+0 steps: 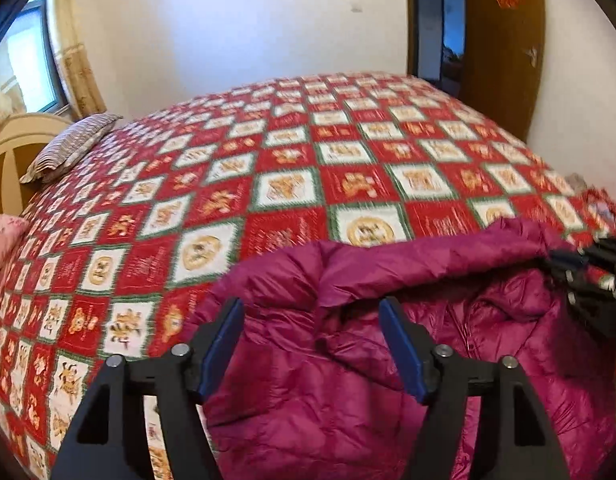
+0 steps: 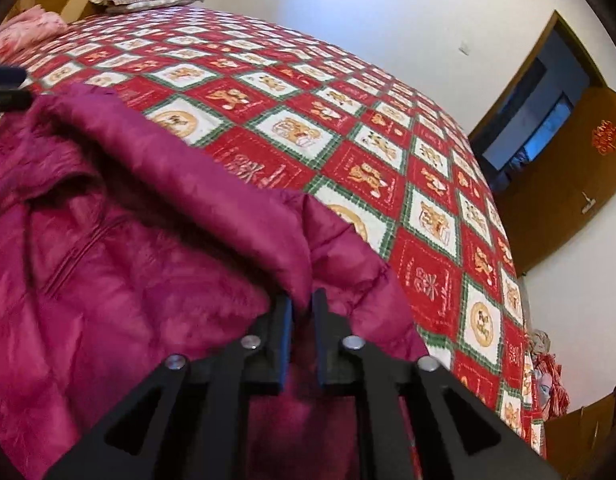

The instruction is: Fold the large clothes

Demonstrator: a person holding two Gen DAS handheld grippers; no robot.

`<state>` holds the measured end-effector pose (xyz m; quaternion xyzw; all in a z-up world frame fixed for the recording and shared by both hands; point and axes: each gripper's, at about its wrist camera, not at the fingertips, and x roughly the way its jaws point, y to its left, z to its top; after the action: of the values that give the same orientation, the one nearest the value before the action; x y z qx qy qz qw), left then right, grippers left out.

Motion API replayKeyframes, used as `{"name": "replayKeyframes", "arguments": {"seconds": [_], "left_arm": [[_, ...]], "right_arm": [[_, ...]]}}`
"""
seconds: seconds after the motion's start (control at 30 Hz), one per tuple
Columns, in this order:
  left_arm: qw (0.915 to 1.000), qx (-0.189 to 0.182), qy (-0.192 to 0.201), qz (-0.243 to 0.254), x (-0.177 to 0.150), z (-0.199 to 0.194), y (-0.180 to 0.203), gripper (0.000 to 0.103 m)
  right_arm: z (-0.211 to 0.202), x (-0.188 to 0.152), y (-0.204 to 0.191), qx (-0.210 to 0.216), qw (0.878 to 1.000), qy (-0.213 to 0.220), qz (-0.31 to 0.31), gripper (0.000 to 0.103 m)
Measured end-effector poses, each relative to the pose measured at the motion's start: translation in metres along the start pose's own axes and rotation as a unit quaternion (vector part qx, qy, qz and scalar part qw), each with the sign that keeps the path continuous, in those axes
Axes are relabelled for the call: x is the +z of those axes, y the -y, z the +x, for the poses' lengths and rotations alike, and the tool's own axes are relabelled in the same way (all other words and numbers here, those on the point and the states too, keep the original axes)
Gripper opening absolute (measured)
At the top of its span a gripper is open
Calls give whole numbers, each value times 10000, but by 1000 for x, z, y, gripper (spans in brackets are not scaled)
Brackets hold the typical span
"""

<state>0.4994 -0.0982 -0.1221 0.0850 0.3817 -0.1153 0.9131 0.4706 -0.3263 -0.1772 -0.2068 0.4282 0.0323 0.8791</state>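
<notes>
magenta puffer jacket [image 1: 348,360] bunched on near edge of checkered bedspread [image 1: 268,184], hood edge toward the far wall; long axis hard to tell. left gripper [image 1: 312,344] spread wide above it, gripping nothing. right gripper [image 2: 302,336] narrowly parted around a fold, contact unclear. striped pillow [image 1: 68,148] by headboard.

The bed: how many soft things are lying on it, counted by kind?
Puffy magenta jacket: 1
Striped pillow: 1
Pink pillow: 1
Patchwork bedspread: 1
Total: 4
</notes>
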Motion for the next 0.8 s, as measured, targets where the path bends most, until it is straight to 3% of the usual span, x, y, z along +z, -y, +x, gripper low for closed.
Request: {"name": "replayKeyframes", "arguments": {"seconds": [0.03, 0.13, 0.27, 0.33, 0.47, 0.63, 0.8], "left_arm": [[9999, 108, 18, -85, 5, 0, -6, 72], [9987, 348, 13, -374, 20, 9, -16, 72], [9961, 696, -13, -536, 42, 36, -13, 72], [9949, 747, -103, -673, 48, 52, -12, 72], [9952, 725, -359, -558, 40, 79, 4, 72], [9946, 666, -685, -402, 4, 103, 14, 73], [9955, 705, -551, -322, -5, 109, 17, 80]], "right_arm": [[-6, -3, 2, 22, 10000, 18, -15, 34], [-27, -1, 12, 30, 9997, 223, 94, 34], [-43, 24, 24, 305, 9944, 524, 862, 35], [-37, 40, 29, 456, 9884, 583, 1328, 41], [-4, 61, 26, 753, 9706, 539, 2221, 41], [34, 50, 3, 906, 9715, 195, 2181, 41], [44, 31, -7, 794, 9757, 192, 2034, 41]]}}
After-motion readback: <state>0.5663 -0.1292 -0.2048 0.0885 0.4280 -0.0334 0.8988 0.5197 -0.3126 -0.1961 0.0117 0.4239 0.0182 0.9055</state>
